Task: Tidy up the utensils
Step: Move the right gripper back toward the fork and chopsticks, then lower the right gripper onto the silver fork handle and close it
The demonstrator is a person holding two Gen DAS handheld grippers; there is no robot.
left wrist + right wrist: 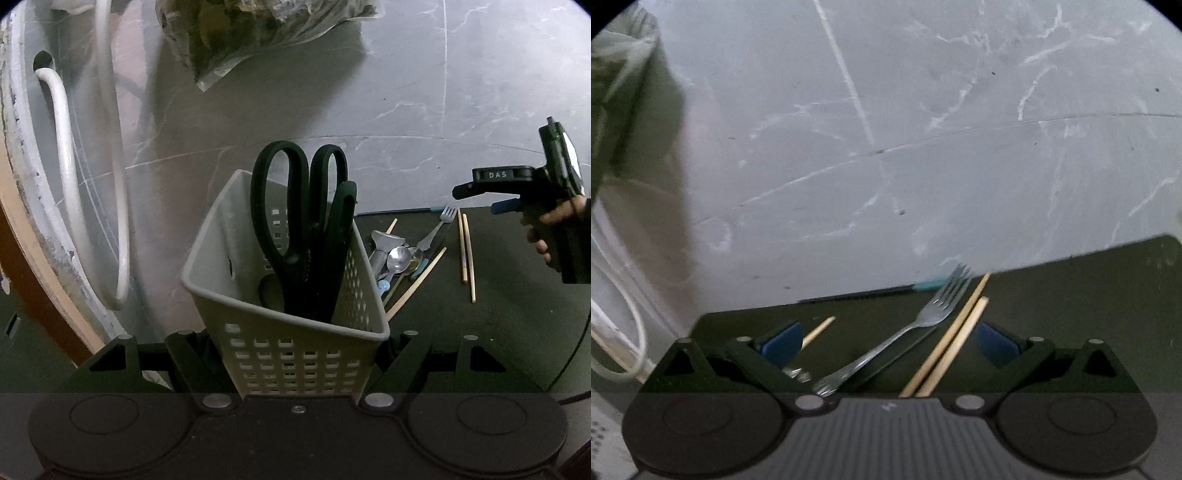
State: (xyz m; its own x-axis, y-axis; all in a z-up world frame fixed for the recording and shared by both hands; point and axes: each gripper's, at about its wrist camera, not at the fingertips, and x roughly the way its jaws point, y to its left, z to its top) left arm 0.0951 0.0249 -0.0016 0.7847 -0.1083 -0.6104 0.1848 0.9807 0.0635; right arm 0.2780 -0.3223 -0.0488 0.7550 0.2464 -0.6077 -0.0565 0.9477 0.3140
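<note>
Closest to us, our left tongs (301, 369) pinch the perforated basket (295, 350) holding black scissors (295, 221), near the table's (498, 314) left edge. Beside it lie spoons (398, 258), a fork (905, 328) and chopsticks (951, 339). Our right tongs (886, 343) hang spread above the fork.

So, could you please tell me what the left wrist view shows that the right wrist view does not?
Only the left wrist view shows the perforated basket clamped in the left gripper, the black scissors standing in it, the spoons piled beside it, and the right gripper from outside with the hand holding it.

Only the right wrist view shows the right gripper's blue pads standing wide apart, with nothing gripped.

Both show the fork, the pair of chopsticks, the dark table and the grey marbled floor.
</note>
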